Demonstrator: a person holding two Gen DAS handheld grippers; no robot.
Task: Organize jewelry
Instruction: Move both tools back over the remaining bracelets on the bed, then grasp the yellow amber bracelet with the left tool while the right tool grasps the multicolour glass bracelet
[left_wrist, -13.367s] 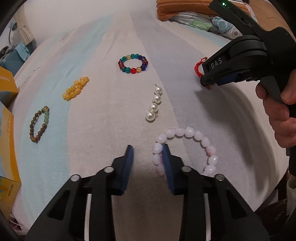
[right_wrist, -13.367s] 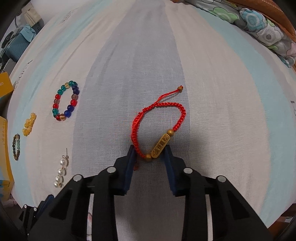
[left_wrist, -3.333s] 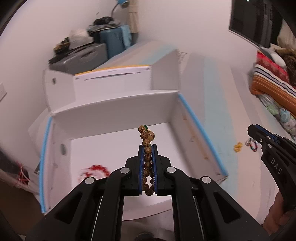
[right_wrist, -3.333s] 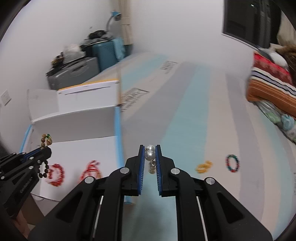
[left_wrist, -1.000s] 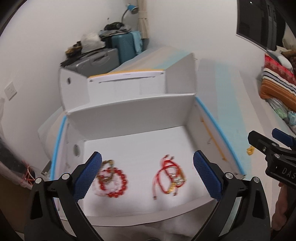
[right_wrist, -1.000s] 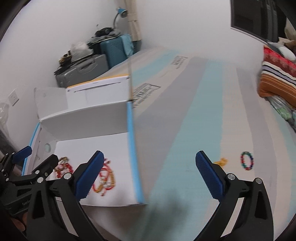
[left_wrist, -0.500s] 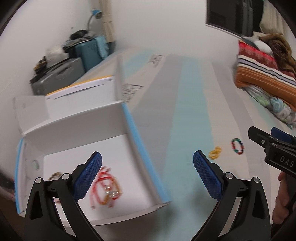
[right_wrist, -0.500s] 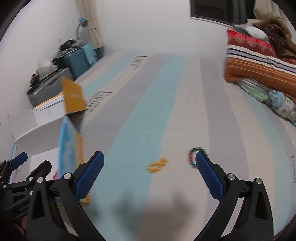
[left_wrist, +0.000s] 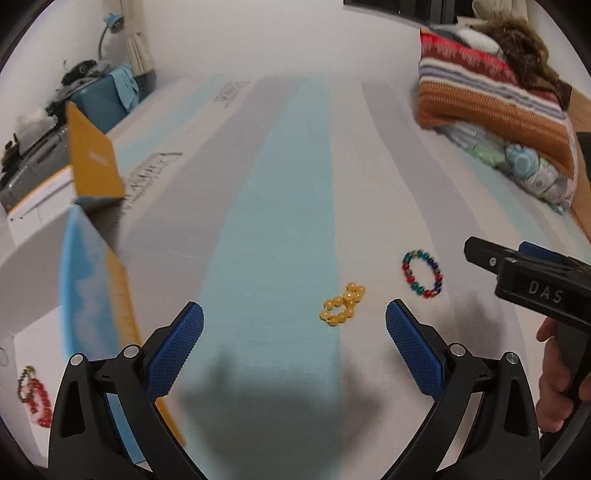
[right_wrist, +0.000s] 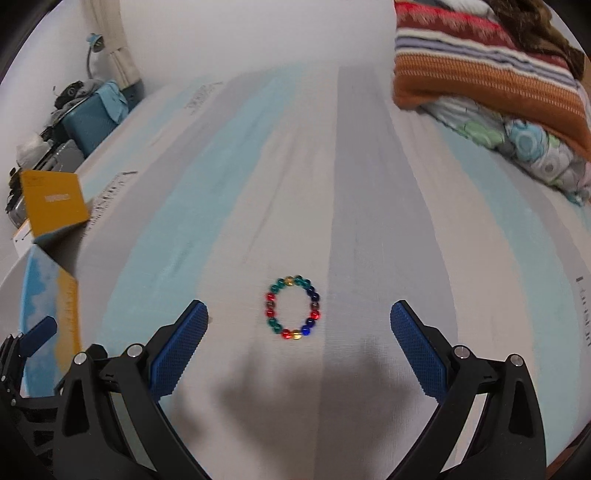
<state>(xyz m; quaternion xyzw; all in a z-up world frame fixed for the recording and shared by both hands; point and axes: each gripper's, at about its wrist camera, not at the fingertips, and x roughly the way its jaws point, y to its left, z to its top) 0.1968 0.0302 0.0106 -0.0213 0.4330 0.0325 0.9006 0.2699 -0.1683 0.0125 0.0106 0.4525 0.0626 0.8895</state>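
Note:
A yellow bead bracelet (left_wrist: 342, 304) lies bunched on the striped bed sheet, just ahead of my left gripper (left_wrist: 294, 343), which is wide open and empty above the sheet. A multicoloured bead bracelet (left_wrist: 422, 273) lies to its right; in the right wrist view it (right_wrist: 293, 307) lies between and just ahead of the fingers of my right gripper (right_wrist: 299, 345), also wide open and empty. The right gripper shows at the right edge of the left wrist view (left_wrist: 532, 284). A white box (left_wrist: 22, 280) at the left holds red bracelets (left_wrist: 37, 397).
The box has a blue and yellow side wall (left_wrist: 96, 295) and a raised yellow flap (right_wrist: 53, 201). Folded striped and flowered blankets (right_wrist: 491, 81) lie at the back right of the bed. A suitcase and clutter (left_wrist: 103, 99) stand beyond the far left edge.
Both grippers have swung right, away from the box, and down toward the bed. The yellow and multicoloured bracelets are now much closer. Both grippers stay open.

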